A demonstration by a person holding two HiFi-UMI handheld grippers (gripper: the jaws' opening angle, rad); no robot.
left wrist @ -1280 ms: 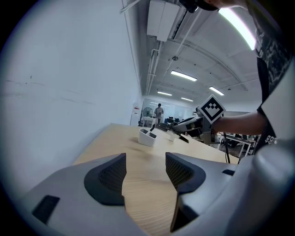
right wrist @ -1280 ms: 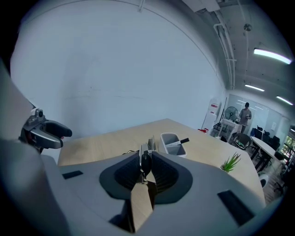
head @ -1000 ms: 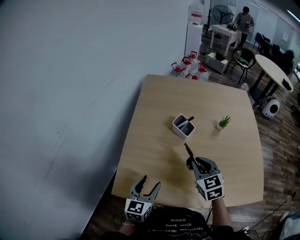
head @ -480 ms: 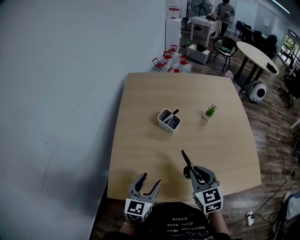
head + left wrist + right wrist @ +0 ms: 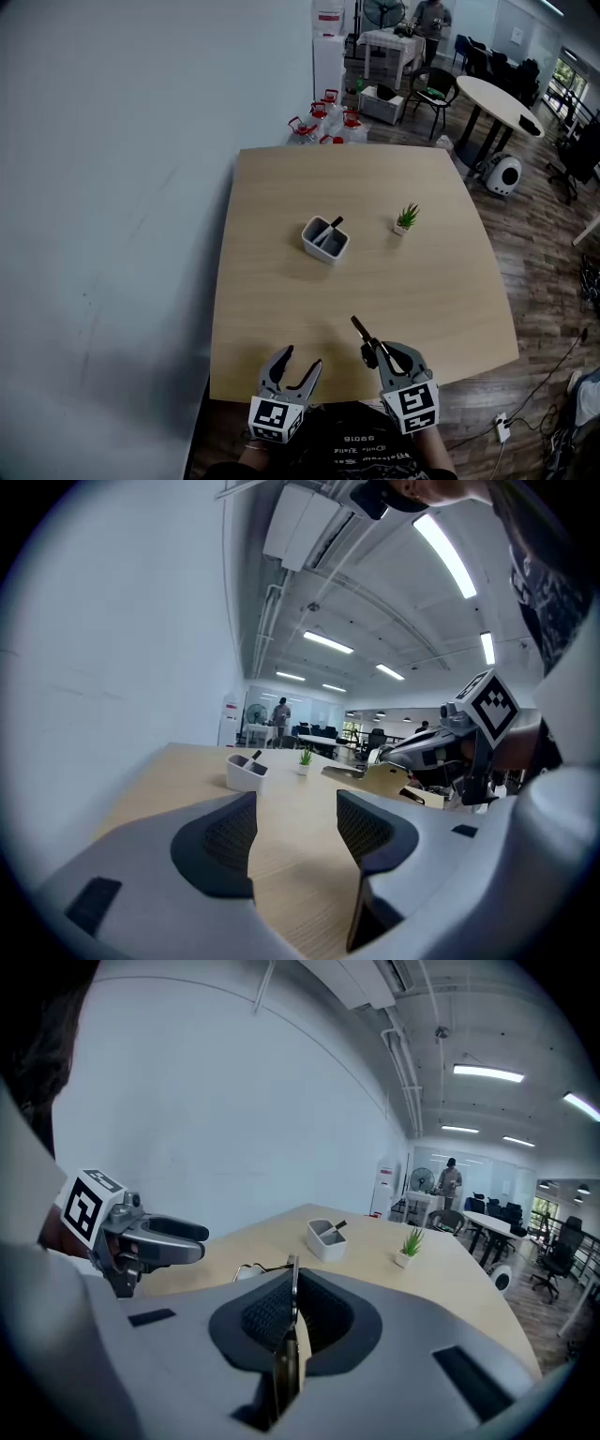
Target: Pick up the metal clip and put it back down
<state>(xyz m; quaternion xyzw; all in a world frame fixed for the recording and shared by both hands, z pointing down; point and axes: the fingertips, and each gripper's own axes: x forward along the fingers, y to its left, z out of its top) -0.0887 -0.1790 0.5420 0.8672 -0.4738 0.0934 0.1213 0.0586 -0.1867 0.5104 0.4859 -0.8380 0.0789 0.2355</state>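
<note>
The metal clip (image 5: 359,328) is a thin dark strip that sticks out forward and left from my right gripper (image 5: 372,349), above the near edge of the wooden table (image 5: 281,281). In the right gripper view the pads are closing tight on the clip's flat metal plate (image 5: 292,1274), and its wire loops (image 5: 246,1269) show to the left of the jaws. My left gripper (image 5: 301,358) stays open and empty at the table's near edge, left of the right one. In the left gripper view, nothing sits between the pads of the left gripper (image 5: 295,827), and the clip (image 5: 349,772) shows ahead to the right.
A white holder (image 5: 325,238) with a dark pen stands mid-table, and a small potted plant (image 5: 406,218) is to its right. A wall runs along the left. Bottles (image 5: 323,127), tables, chairs and a person stand beyond the far edge.
My right gripper has drawn back toward the table's near edge with the clip in it, and its jaws have narrowed. The head view has shifted. The left gripper has stayed put.
</note>
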